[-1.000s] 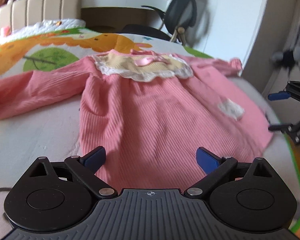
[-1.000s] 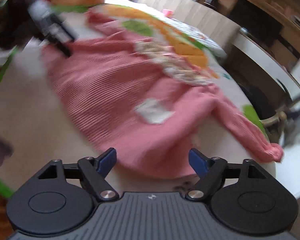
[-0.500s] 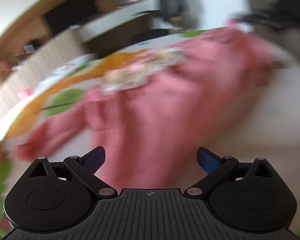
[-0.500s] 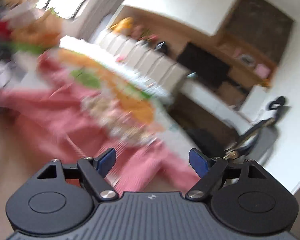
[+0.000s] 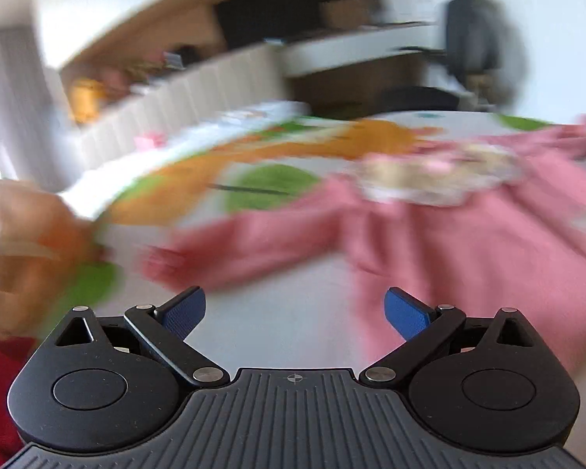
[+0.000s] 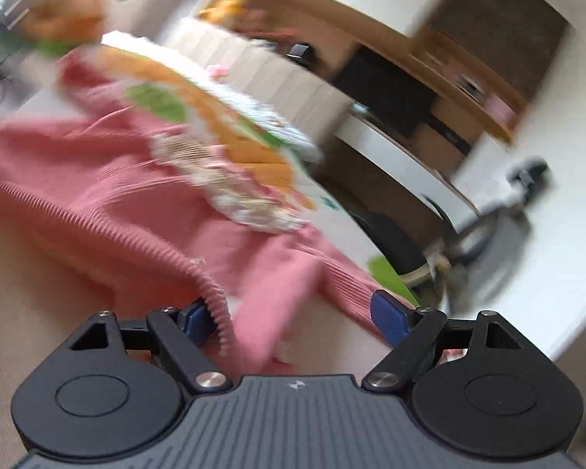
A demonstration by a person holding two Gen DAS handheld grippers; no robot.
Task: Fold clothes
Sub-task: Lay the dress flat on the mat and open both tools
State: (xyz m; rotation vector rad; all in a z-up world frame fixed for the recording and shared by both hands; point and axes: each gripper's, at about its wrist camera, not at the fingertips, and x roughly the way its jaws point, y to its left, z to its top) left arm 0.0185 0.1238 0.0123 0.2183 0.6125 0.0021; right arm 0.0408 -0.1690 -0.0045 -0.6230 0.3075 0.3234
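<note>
- Pink ribbed dress (image 5: 468, 242) lies spread on the bed (image 5: 293, 324), front up, with one sleeve (image 5: 254, 242) stretched out to the side over the printed cover (image 5: 269, 187); no fold shows in it.
- It looks soft, light and limp, a knit that will sag and drag rather than hold a crease, so I would judge it best taken at an edge: a sleeve end, a shoulder seam or the hem (image 6: 215, 305).
- The lace collar (image 6: 230, 191) looks delicate and is a poor place to pinch.
- The left gripper (image 5: 295, 312) stands wide apart with nothing between its tips, over bare bedding just short of the sleeve.
- The right gripper (image 6: 295, 314) is also spread wide; the ribbed hem and a fold of the other sleeve (image 6: 293, 273) lie between its fingers, but they are not closed on the cloth.
- Only the left view shows the outstretched sleeve and the bare bedding beside it.
- Only the right view shows the hem's ribbing up close and the bed's edge toward the office chair (image 6: 488, 234).
- Both views are blurred, so finer detail cannot be told.
</note>
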